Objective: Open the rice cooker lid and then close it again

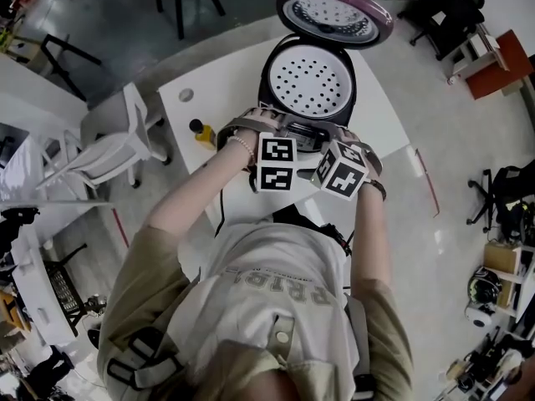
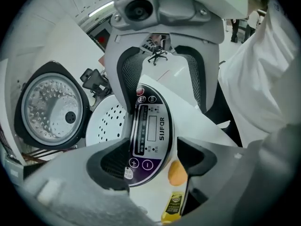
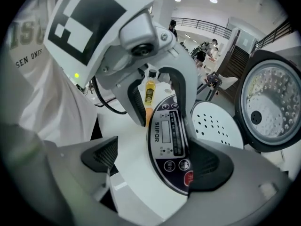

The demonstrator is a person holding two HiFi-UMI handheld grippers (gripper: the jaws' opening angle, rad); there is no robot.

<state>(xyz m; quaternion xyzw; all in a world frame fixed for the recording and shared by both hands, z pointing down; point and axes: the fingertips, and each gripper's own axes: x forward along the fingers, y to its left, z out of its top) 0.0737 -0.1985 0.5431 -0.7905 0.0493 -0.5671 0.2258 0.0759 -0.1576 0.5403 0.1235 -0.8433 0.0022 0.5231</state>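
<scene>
A white desk (image 1: 380,115) carries 1 rice cooker (image 1: 267,82), set toward its far side with the lid (image 1: 334,11) tipped back open. 1 small yellow bottle (image 1: 202,132) stands near the desk's left edge, with 1 round hole (image 1: 185,95) in the top just behind it.

This looks like an open lab or workshop hall: white benches (image 1: 380,119), rolling office chairs (image 1: 443,11), cluttered gear (image 1: 493,282) on grey floor (image 1: 125,23), and a railed mezzanine (image 3: 197,25) under ceiling lights (image 3: 214,0).
</scene>
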